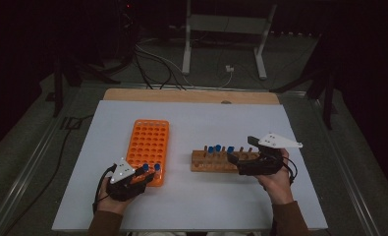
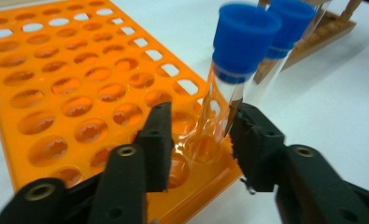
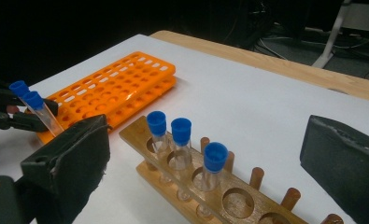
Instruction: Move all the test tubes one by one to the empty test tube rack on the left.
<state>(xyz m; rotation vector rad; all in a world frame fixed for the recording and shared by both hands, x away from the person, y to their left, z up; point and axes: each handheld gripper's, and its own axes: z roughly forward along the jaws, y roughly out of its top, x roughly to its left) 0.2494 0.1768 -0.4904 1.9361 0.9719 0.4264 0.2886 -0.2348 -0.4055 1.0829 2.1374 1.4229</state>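
Nearest the person, at the table's front edge: two hands, each bearing one black two-jaw gripper.

Left gripper [image 1: 143, 172], one, lay low at the near right corner of the orange rack [image 1: 149, 143]. In its own view the jaws stood part open, one on either side of a capped tube [image 2: 236, 70]; a gap showed on the left side, and the right jaw lay close against the glass, though contact could not be confirmed. The grip appeared loose.

Tubes in the orange rack: two, clear glass with blue caps, both seated in holes at that near corner, leaning slightly. The second tube [image 2: 285, 28] stood just behind the first.

Orange rack: one, flat on the white table sheet [image 1: 206, 201], many round holes in rows, all others vacant.

Right gripper [image 1: 233, 160], one, rested at the right end of the wooden rack [image 1: 223, 161]. Its jaws stood wide apart in its own view, with nothing between them.

Wooden rack: one, to the right of the orange rack and well apart from it. Tubes in it: three, blue-capped, upright in adjacent holes towards its left end [image 3: 181, 140]. Several holes to their right were vacant; short wooden pegs [image 3: 257, 177] lined the back edge.

Beyond the table: one metal stand [image 1: 226, 34], and loose cables on the floor [image 1: 157, 64].
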